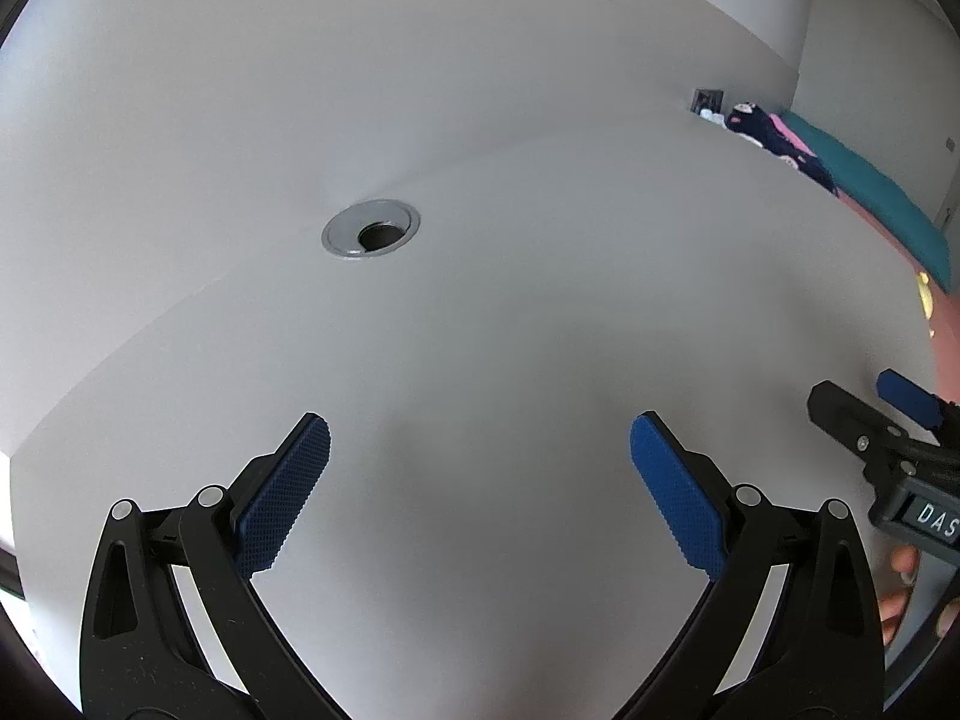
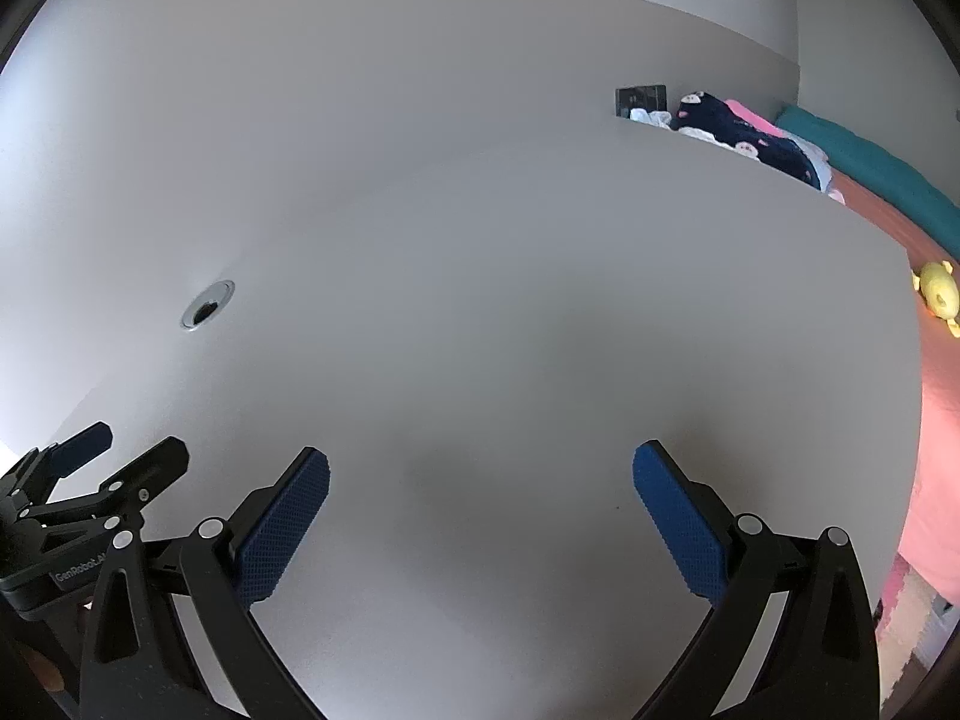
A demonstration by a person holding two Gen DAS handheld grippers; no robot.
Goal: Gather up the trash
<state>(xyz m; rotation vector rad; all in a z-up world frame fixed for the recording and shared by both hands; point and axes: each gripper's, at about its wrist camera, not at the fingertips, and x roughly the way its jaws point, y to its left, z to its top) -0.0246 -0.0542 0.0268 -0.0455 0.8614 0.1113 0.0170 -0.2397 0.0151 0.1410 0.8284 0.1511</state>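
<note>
Left tool: blue-padded fingers spread wide apart, nothing between them, hanging above bare white bench. Right tool: fingers likewise wide apart, nothing held, also above the bench surface.

The two tools sit side by side. In the left wrist view the right tool shows at the right edge, with fingers of the person's hand visible beneath its body. In the right wrist view the left tool appears at the lower left corner.

Bench: plain white top, backed against a white wall. A round metal cable grommet with a dark hole sits near the back edge, ahead of the left tool and well to the left of the right tool.

Trash: no item can be made out on the bench in either view.

Beyond the bench's right edge: a bed with pink cover, a teal blanket, dark patterned clothing, and a yellow toy. A wall socket sits just behind the clothing.
</note>
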